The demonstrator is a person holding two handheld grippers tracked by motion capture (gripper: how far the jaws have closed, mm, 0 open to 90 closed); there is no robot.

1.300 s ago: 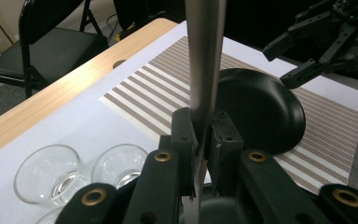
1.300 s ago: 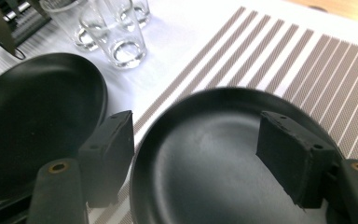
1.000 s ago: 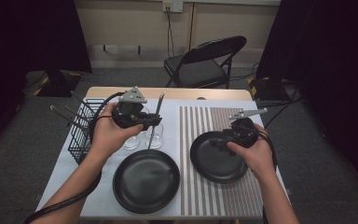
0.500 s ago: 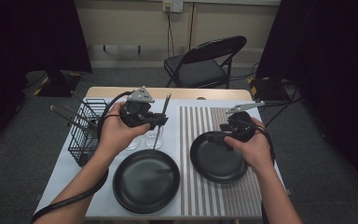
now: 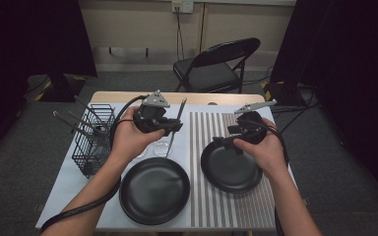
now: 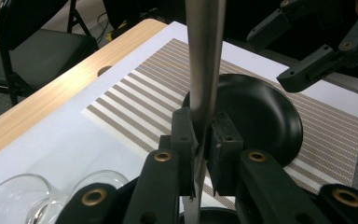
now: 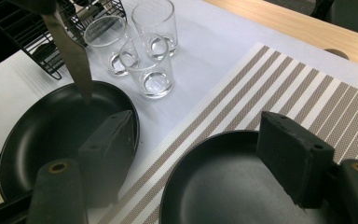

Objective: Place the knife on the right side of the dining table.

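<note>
Knife (image 6: 206, 56) now stands clamped upright in the left gripper (image 5: 173, 127), carried from beside the wire basket (image 5: 92, 142) toward the right plate (image 5: 232, 169); the right gripper (image 5: 226, 142) has lifted slightly, jaws apart and empty, above that plate.

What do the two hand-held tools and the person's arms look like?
Both tools, left tool and right tool, are black, each topped by a grey three-cornered plate. Their jaws have brass-coloured pivot pins. A thick black cable trails from each. The forearms are bare, without sleeves.
</note>
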